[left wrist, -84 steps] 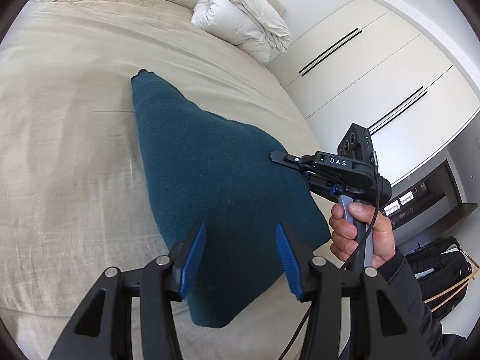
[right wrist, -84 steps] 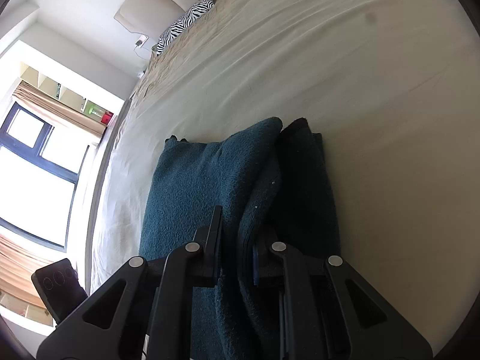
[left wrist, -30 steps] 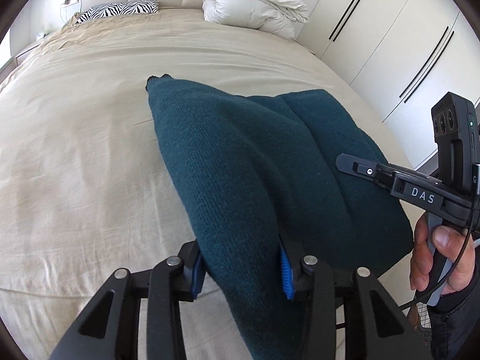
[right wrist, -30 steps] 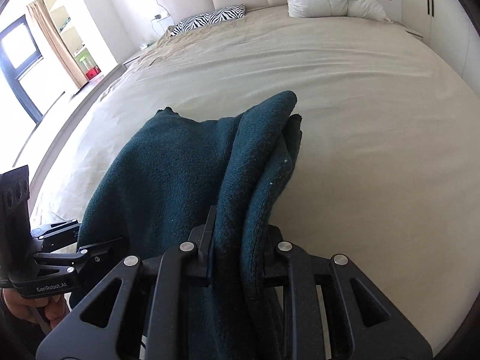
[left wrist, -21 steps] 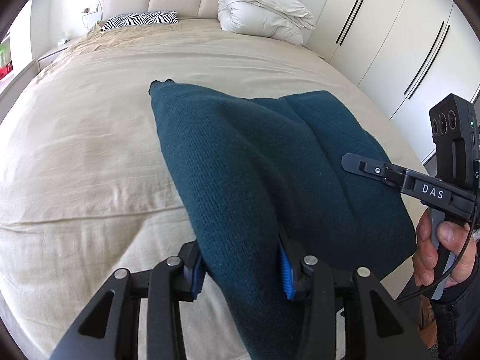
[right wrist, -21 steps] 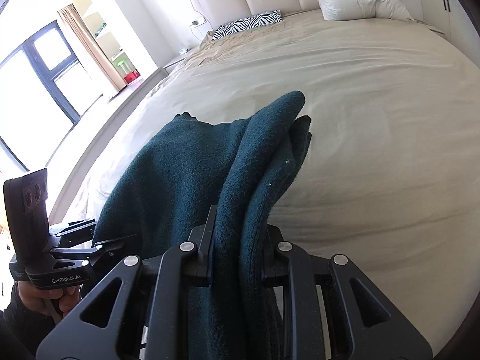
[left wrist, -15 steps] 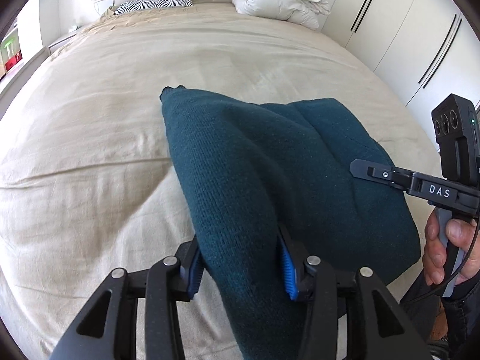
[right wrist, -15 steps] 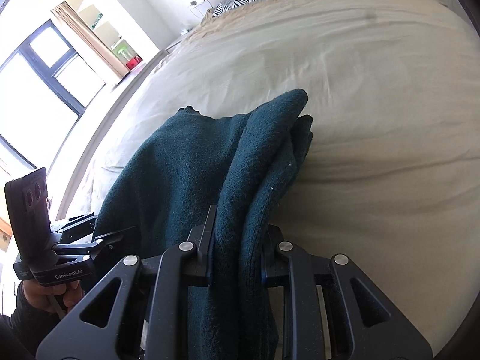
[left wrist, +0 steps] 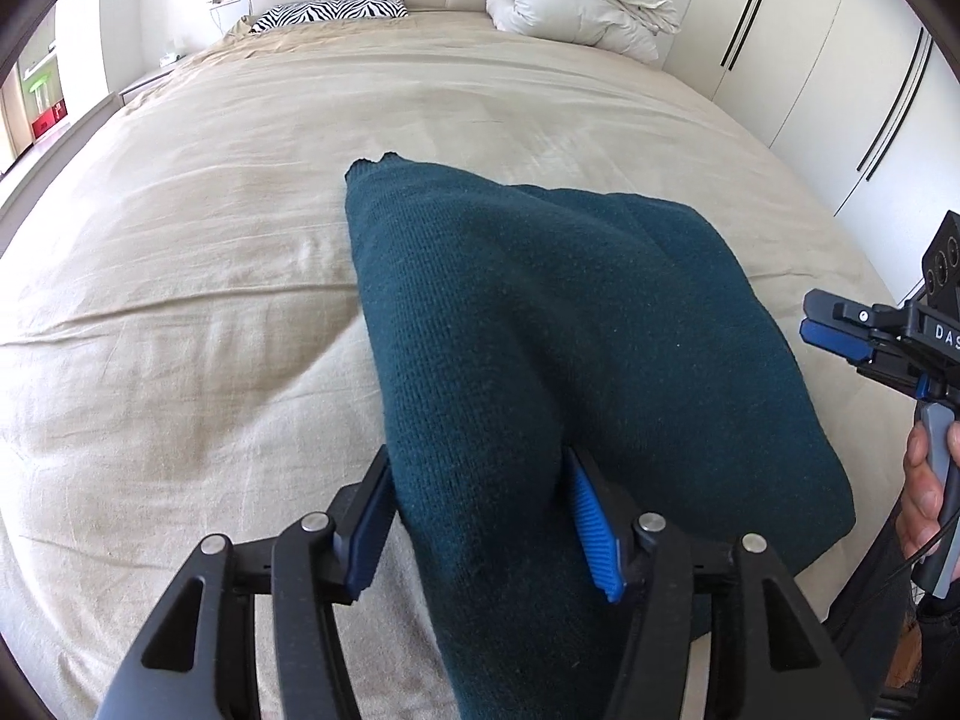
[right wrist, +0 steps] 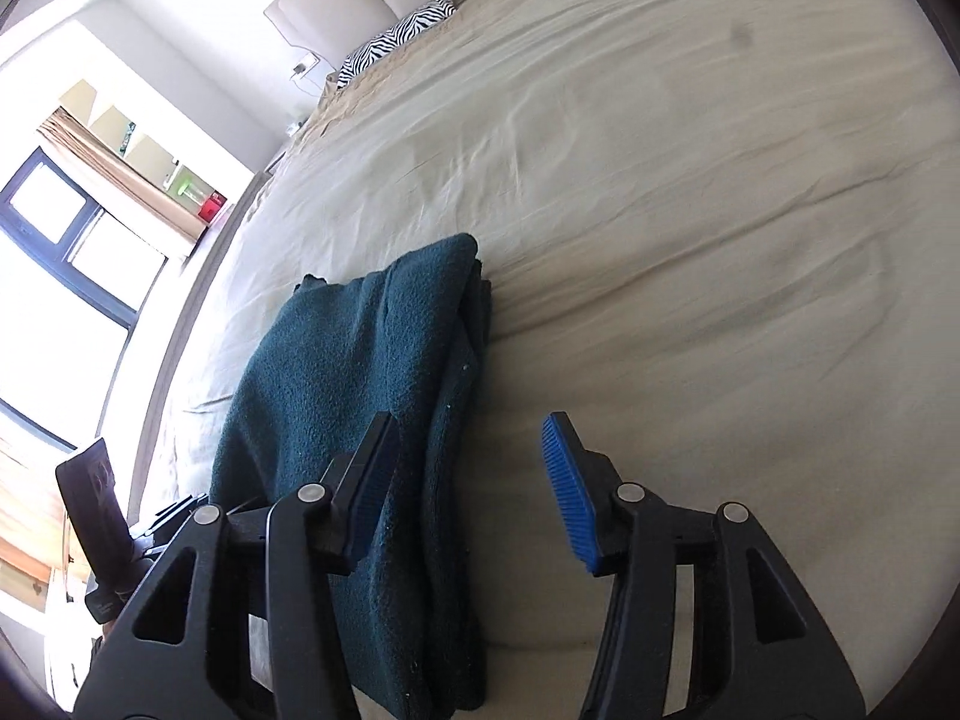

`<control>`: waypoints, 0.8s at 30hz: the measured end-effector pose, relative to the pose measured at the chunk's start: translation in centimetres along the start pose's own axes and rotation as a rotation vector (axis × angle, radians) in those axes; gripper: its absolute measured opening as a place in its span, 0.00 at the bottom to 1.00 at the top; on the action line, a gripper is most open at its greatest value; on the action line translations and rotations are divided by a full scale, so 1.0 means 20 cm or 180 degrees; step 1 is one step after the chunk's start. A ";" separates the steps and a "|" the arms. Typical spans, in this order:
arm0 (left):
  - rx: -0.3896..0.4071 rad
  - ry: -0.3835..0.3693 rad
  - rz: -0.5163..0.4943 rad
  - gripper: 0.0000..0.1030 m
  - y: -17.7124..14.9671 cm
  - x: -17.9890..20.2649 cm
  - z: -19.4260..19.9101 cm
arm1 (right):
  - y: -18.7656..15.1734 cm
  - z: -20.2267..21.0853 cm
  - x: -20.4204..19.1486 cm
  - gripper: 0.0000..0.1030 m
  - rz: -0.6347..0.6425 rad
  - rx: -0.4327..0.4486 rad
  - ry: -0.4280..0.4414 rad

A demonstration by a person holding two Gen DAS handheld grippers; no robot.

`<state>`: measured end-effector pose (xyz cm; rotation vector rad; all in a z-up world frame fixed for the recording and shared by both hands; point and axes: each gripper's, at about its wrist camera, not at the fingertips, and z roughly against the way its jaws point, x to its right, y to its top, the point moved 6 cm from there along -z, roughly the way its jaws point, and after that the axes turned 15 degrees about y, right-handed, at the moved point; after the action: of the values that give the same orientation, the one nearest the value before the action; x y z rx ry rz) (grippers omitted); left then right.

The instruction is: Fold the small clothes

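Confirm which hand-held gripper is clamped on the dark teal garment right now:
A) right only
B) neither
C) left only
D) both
C: the left hand-held gripper has the dark teal garment pinched between its blue pads, while the right hand-held gripper stands open, the garment's edge lying loose by its left finger.

The left gripper (left wrist: 480,516) is closed on a fold of the dark green sweater (left wrist: 540,324), which is pinched between its two blue pads (left wrist: 591,531) and lifted off the bed (left wrist: 180,240). The right gripper (right wrist: 471,480) is held with its fingers spread wide apart, nothing being clamped between them; its left pad is just beside the sweater's edge. Seen from the left wrist, the right gripper (left wrist: 831,333) is held to the right of the sweater, its handle being gripped by the right hand (left wrist: 924,492).
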<state>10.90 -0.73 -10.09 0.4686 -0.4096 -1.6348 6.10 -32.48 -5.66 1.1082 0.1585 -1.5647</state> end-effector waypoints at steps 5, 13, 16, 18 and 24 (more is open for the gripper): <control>0.0256 0.0132 0.0038 0.57 0.08 -0.04 0.15 | 0.11 0.03 -0.18 0.48 0.0054 0.0072 0.0405; 0.0478 -0.0030 0.0002 0.57 0.34 0.03 0.17 | 0.18 -0.26 -0.35 0.48 -0.0049 -0.0199 0.0886; 0.0377 -0.0119 0.0048 0.57 0.41 0.09 0.08 | 0.21 -0.39 -0.31 0.48 -0.0238 -0.0284 0.1007; 0.0310 -0.0148 0.0007 0.57 0.44 0.13 0.00 | 0.23 -0.46 -0.25 0.48 -0.0339 -0.0318 0.0981; 0.0272 -0.0179 -0.0114 0.57 0.37 0.17 -0.21 | 0.27 -0.59 -0.04 0.46 -0.0654 -0.0346 0.1050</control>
<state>18.99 -4.88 -10.11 0.4974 -0.5173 -1.6726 17.12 -26.27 -9.11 1.2885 0.5886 -1.5213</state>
